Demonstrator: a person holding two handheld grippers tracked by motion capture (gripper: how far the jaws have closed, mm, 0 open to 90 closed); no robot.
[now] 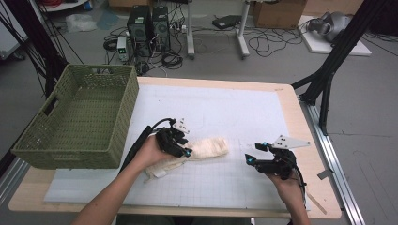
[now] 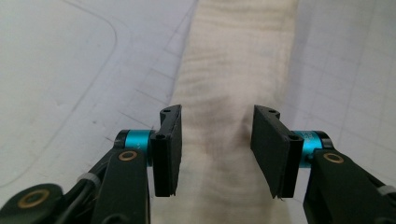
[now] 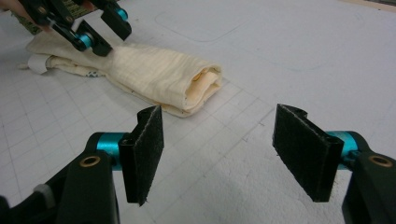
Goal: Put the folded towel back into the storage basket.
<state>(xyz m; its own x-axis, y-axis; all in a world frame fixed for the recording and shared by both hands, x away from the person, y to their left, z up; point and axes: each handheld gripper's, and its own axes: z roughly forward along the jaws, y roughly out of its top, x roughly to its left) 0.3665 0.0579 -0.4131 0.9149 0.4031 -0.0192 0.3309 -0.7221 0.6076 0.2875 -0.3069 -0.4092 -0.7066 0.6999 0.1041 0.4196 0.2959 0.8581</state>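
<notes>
From the high view, the left gripper (image 1: pixel 186 151) hangs over the rolled cream cloth (image 1: pixel 206 148) on the desk (image 1: pixel 291 101), right of the green wicker basket (image 1: pixel 75 117); the right gripper (image 1: pixel 253 153) hovers released beyond the cloth's end.

The left gripper view shows its pads apart, straddling the cloth (image 2: pixel 233 70) without pressing.

The right gripper view shows the roll's layered end (image 3: pixel 205 84).

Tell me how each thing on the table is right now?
Cloth: rolled up, lying flat on the mat.
Basket: upright at the table's left edge, looks empty.
Left tool: open, jaws on either side of the cloth, not squeezing it.
Right tool: open, holding nothing, apart from the cloth.
Mat: spread flat over the table.
</notes>
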